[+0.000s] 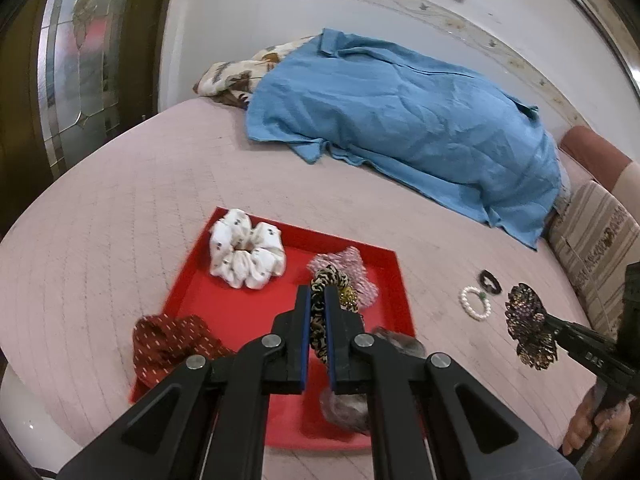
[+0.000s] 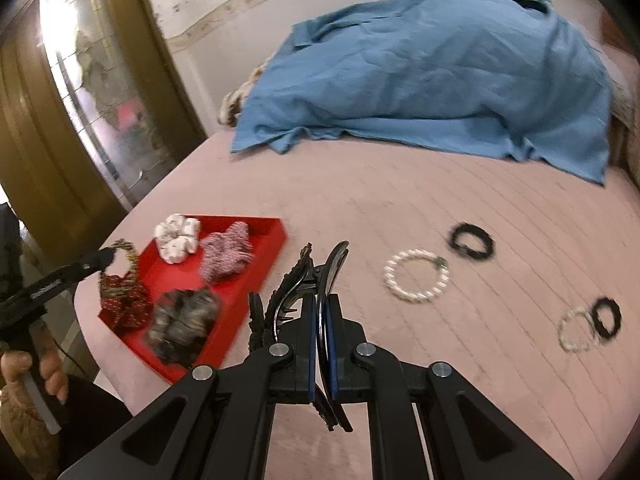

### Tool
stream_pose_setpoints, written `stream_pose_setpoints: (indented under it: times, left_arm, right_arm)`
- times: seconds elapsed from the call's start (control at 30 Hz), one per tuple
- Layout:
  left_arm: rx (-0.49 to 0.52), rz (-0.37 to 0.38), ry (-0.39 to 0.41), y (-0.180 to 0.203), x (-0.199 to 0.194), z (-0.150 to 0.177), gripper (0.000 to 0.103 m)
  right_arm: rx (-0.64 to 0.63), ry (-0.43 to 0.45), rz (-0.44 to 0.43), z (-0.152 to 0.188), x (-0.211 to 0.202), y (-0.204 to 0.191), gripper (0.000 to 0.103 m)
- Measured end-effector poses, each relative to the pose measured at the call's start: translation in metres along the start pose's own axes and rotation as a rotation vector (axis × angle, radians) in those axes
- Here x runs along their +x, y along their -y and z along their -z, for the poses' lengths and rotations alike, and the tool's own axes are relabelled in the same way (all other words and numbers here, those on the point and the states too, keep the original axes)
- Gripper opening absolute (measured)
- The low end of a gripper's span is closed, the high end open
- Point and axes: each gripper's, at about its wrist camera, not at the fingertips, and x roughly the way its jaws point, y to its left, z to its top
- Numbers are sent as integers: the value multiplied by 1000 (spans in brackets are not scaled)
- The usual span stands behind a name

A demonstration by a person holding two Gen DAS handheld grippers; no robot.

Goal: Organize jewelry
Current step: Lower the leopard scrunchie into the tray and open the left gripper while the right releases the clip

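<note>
A leopard-print scrunchie (image 1: 320, 320) is pinched in the left gripper (image 1: 318, 300) above the red tray (image 1: 224, 312), likely for dropping in. A hair clip (image 2: 316, 276) is clamped by the right gripper (image 2: 320, 308) over the bed (image 2: 400, 208), where bracelets (image 2: 416, 276) wait.

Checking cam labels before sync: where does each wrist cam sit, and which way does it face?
Left wrist: on the left tool, looking forward and down at the red tray on the bed; it grips an animal-print scrunchie. The right tool and a hand show at right.
Right wrist: on the right tool, facing the bed's bracelets; it grips a hair clip. The left tool and a hand show at left.
Shared: tray, white scrunchie, blue cloth, bed.
</note>
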Motion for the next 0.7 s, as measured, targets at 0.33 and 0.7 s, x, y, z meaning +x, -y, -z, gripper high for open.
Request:
stream_pose_setpoints:
  times: [0.33,0.7]
  left_arm:
    - [-71,-11,-2,-41,20,-21,6]
    - [-220,-21,-24,-88,36,-23,6]
  right_arm:
    - [-82,-25,-55,-19,26,-60,6]
    - [-169,-45,-110,-38,56,-117,6]
